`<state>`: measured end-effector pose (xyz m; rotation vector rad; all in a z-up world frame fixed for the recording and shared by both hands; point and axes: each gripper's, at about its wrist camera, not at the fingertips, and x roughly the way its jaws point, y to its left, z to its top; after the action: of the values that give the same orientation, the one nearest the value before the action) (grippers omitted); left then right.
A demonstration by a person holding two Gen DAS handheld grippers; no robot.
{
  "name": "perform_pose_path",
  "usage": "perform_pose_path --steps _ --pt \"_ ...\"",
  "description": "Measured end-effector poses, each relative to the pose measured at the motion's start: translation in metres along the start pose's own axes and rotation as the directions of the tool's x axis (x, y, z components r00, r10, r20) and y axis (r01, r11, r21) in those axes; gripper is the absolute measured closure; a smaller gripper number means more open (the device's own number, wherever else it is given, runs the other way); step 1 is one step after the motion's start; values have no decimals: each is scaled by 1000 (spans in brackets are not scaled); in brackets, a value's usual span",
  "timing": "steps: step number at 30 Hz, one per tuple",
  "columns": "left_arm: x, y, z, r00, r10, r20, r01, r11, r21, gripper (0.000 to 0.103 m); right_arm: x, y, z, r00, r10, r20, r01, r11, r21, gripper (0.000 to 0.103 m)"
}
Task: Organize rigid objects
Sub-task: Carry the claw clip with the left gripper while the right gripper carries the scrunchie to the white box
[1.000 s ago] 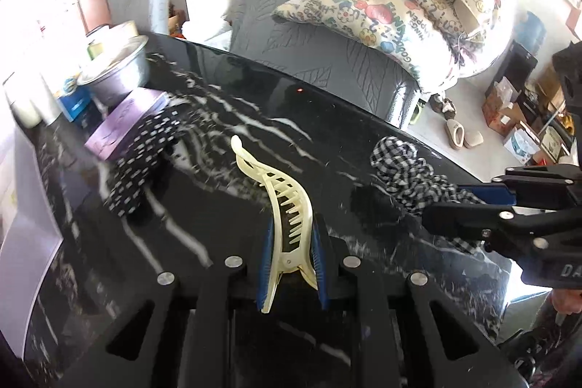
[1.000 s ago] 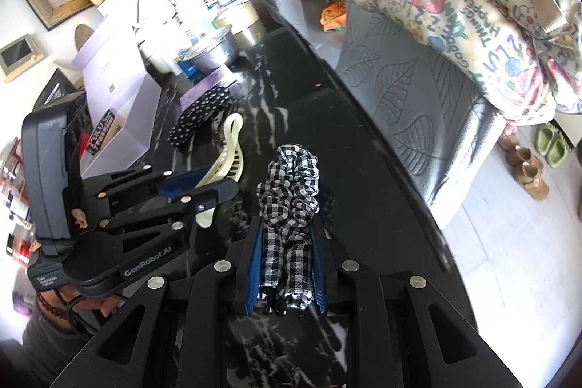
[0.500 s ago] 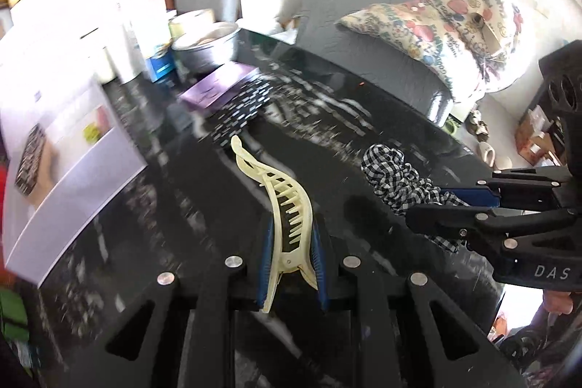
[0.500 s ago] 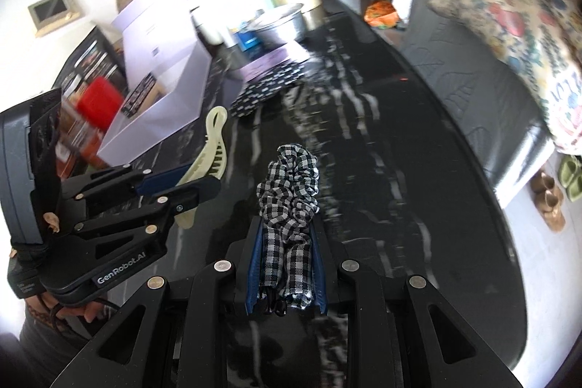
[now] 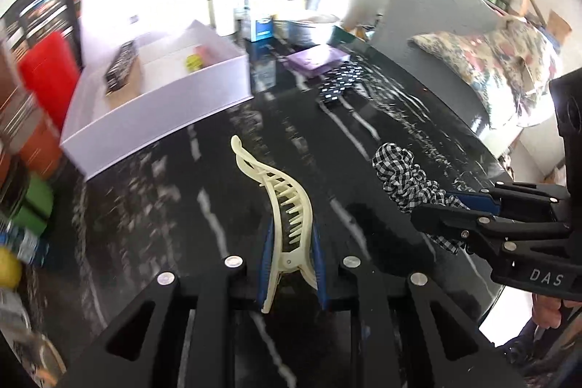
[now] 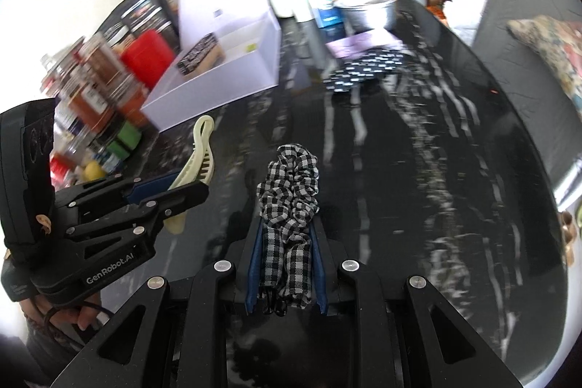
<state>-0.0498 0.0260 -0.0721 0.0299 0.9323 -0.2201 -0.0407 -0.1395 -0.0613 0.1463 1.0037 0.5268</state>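
Observation:
My left gripper [image 5: 290, 242] is shut on a cream hair claw clip [image 5: 280, 202] and holds it above the black marble table [image 5: 203, 191]. It also shows in the right wrist view [image 6: 196, 162]. My right gripper [image 6: 285, 242] is shut on a black-and-white checked scrunchie [image 6: 289, 191], also seen in the left wrist view [image 5: 403, 177]. A white open box [image 5: 152, 93] stands ahead at the left; it shows in the right wrist view too [image 6: 222, 75]. It holds a dark patterned item [image 5: 122, 64] and a small yellow-green thing [image 5: 193, 61].
A polka-dot black cloth [image 5: 340, 84], a purple box [image 5: 316, 59] and a metal bowl [image 5: 313, 28] sit at the far side. Jars and a red lid [image 6: 109, 71] crowd the left edge. A grey sofa with a floral pillow [image 5: 502, 60] lies beyond the table's right edge.
Both grippers have swung left with their loads still held. The white box has come into view ahead; the sofa has slid off to the right.

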Motion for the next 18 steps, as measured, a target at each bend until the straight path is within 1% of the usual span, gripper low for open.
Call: perform_pose_path --steps 6,10,14,18 --pt "-17 20 -20 999 38 11 -37 997 -61 83 3 30 -8 999 34 1 -34 997 -63 79" --pt "-24 29 -31 999 47 10 -46 995 -94 83 6 47 -17 998 56 -20 -58 994 -94 79" --pt "-34 32 -40 997 69 40 -64 991 -115 83 7 58 -23 998 58 -31 -62 992 -108 79" --pt "-44 35 -45 996 65 56 -56 989 -138 83 2 67 -29 998 58 -31 -61 990 -124 79"
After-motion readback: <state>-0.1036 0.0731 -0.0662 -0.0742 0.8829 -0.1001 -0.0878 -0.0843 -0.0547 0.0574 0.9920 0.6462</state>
